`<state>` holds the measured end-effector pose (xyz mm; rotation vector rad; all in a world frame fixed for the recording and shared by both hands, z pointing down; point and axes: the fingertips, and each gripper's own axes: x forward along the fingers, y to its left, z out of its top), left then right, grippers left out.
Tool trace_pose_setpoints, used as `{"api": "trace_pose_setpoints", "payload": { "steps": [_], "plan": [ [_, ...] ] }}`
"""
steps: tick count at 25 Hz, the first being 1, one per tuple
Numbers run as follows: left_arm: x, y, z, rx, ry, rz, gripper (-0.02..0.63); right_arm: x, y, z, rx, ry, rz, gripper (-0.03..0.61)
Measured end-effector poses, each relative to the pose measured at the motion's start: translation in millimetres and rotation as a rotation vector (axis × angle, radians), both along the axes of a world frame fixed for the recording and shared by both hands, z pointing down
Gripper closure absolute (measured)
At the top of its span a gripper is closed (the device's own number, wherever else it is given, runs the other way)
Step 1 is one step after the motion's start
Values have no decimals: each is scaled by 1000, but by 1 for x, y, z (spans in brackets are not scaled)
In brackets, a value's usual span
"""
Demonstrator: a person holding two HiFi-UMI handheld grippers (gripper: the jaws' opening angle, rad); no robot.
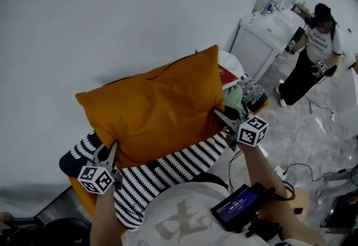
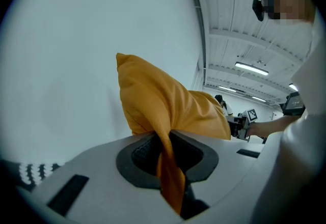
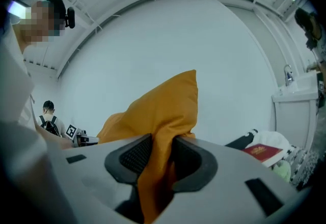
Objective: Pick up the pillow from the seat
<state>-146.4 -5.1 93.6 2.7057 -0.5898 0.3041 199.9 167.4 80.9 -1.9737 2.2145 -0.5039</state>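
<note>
An orange pillow (image 1: 156, 108) is held up in front of the white wall, above the seat. My left gripper (image 1: 110, 154) is shut on its lower left corner; in the left gripper view orange fabric (image 2: 168, 162) is pinched between the dark pads. My right gripper (image 1: 219, 115) is shut on its lower right edge, with a fold of orange cloth (image 3: 155, 167) pinched between its pads. A black-and-white striped pillow (image 1: 168, 169) lies on the seat just below the orange one.
A red book (image 1: 226, 76) and other bundled things lie on the seat behind the pillow. A white cabinet (image 1: 268, 35) stands at the back right. A person (image 1: 313, 55) with grippers stands beside it. Cables (image 1: 305, 166) trail over the grey floor.
</note>
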Motion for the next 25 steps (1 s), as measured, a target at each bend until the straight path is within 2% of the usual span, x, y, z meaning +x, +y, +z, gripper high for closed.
{"api": "trace_pose_setpoints", "payload": {
  "steps": [6,11,16,20,25],
  "plan": [
    [18,-39,-89,160,94,9,546,15,-26,-80,135,79,21,440],
    [32,-36,-105,220,163,30,548,20,-11,-103,209,112,40,440],
    [45,-31,-86,213,156,37,548,28,-4,-90,200,134,55,440],
    [48,-22,-62,165,134,50,548,29,8,-66,157,109,75,440],
    [40,-17,-56,139,117,46,548,23,11,-50,132,70,85,440]
  ]
}}
